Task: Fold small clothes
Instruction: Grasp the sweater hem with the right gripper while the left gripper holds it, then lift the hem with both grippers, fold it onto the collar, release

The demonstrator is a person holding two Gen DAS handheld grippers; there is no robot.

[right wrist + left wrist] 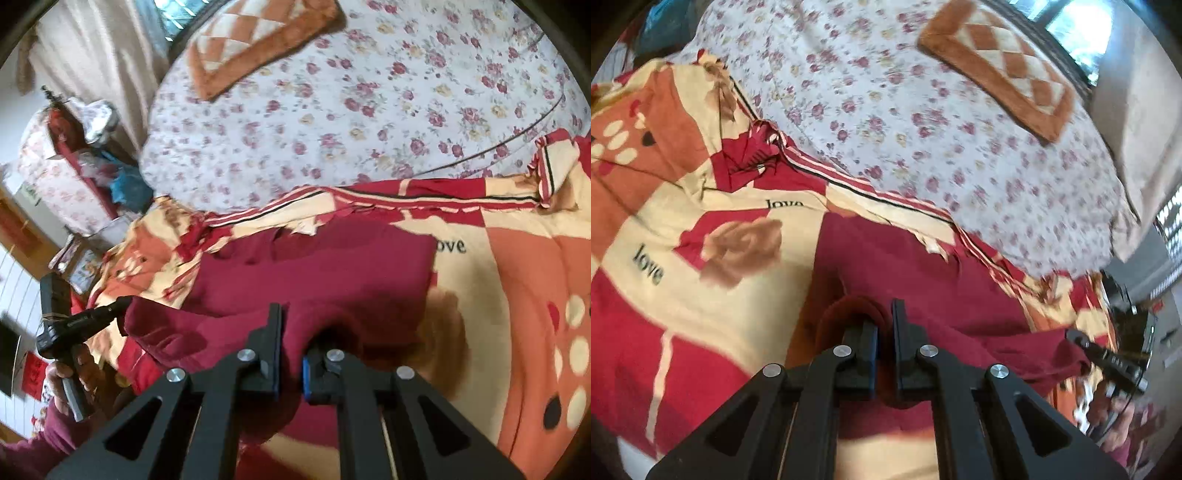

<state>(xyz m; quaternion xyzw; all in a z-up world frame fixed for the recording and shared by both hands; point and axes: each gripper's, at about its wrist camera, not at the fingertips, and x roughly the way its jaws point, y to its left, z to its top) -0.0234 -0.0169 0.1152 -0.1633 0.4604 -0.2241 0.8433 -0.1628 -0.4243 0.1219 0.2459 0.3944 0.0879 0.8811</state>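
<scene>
One dark red garment [325,266] lies on the red, cream and orange patterned quilt [517,280], at the near part of the bed; its long axis runs across the right wrist view, from a lifted corner at the left to a straight edge at the right beside the printed word "love"; the far edge sits just short of the quilt's striped border; which end is the neck or hem cannot be told, the frames being blurred.

Left gripper [884,332]: fingers nearly closed, a narrow gap only, with a fold of the dark red cloth pinched between them; the fold loops up and over the left finger; seen from the right wrist view, this same gripper [122,304] points across towards the garment's left corner and touches it there, held in a hand [70,373] with a maroon sleeve.

Right gripper [291,339]: fingers close together, blue pads showing, a ridge of the garment bunched up and clamped between them; from the left wrist view it [1075,338] reaches in from the right edge and meets the cloth's right corner.

Count: one garment; two grippers, both gripping it at opposite ends.

Beyond the quilt lies one white floral sheet [923,110]; on it, well apart from the garment, one brown and cream diamond-patterned cushion [1001,66].
</scene>
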